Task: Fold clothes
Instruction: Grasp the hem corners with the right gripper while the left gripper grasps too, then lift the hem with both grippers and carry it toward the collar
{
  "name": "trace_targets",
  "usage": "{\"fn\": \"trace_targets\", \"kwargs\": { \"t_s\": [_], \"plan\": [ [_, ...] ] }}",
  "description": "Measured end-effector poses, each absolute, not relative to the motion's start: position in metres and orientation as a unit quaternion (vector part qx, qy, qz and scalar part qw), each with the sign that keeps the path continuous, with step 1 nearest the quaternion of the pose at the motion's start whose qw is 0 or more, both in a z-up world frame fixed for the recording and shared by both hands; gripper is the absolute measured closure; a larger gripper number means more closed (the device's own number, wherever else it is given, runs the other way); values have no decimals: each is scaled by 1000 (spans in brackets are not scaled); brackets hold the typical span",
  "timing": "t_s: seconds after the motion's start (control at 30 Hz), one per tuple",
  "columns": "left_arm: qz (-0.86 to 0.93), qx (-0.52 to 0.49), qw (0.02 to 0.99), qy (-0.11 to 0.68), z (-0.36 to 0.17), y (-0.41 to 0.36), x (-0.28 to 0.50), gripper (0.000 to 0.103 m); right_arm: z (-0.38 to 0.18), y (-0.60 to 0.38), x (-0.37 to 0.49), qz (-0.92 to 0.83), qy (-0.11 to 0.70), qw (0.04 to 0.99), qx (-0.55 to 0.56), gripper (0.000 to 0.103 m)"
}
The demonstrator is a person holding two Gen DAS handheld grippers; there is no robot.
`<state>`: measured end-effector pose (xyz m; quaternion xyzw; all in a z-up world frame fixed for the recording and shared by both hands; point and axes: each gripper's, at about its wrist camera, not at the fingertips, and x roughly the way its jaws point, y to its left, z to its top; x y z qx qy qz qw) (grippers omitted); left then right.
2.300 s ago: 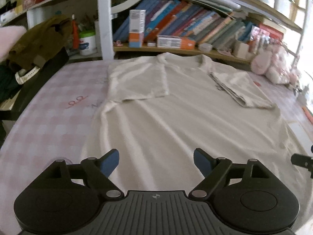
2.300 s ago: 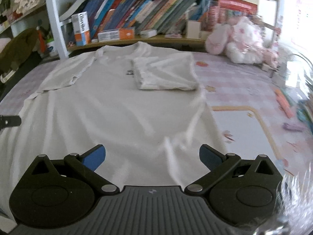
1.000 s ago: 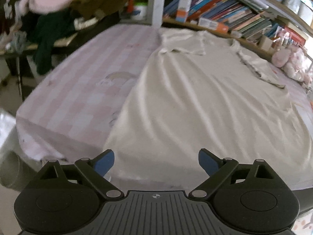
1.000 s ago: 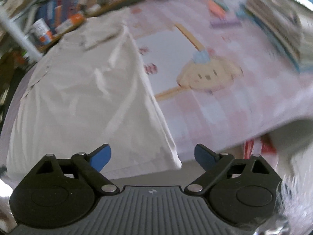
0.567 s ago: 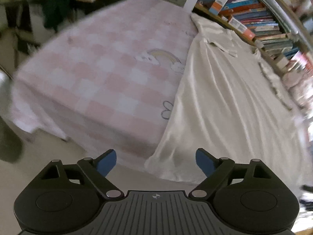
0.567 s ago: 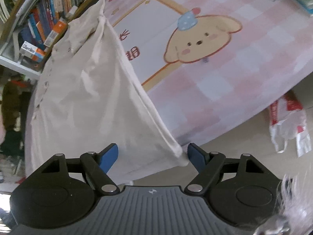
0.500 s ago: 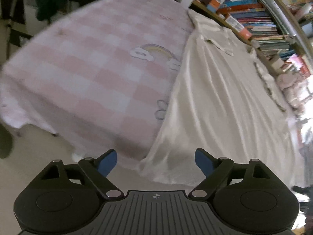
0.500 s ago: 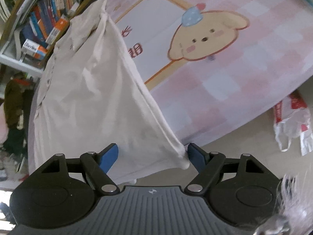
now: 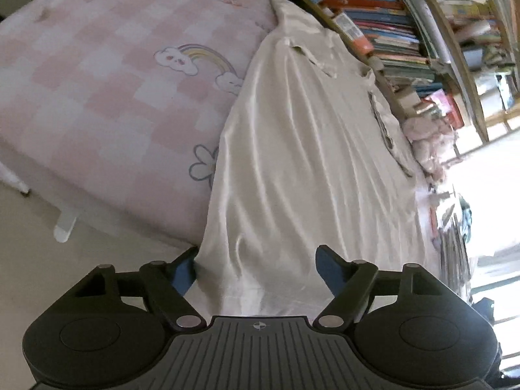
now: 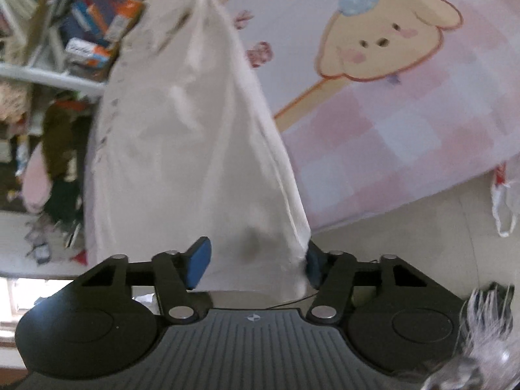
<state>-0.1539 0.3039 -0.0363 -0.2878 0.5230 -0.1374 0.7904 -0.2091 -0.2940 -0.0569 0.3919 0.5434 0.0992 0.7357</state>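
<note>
We see the white shirt (image 9: 308, 149) lying flat on the pink checked bed sheet (image 9: 97, 74), its hem at the bed edge. Our left tool (image 9: 256, 271) and right tool (image 10: 253, 260) are both released, each spread around one hem corner.

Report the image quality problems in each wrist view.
Left wrist view: window glare whites out the right edge, fisheye bends the bookshelf, the shirt looks fairly sharp. Right wrist view: motion blur smears the shirt and shelf clutter; the puppy print is soft.

Both grippers' fingers (image 9: 328, 268) (image 10: 198, 261) spread wide
</note>
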Motion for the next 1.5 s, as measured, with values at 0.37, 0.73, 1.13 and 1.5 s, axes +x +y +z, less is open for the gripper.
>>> {"fn": "trace_targets", "kwargs": {
  "t_s": [0.37, 0.73, 1.13, 1.5],
  "plan": [
    [-111, -306, 782, 532, -47, 311, -154, 68, -59, -300, -212, 110, 550, 740, 371, 91],
    [-110, -320, 790, 511, -30, 306, -166, 93, -36, -302, -219, 120, 542, 763, 331, 96],
    [-118, -293, 770, 554, -31, 282, -192, 96, -31, -335, -248, 103, 562, 756, 320, 96],
    [-112, -282, 743, 597, -37, 259, -245, 98, -56, -348, -292, 97, 628, 707, 311, 96]
  ]
}}
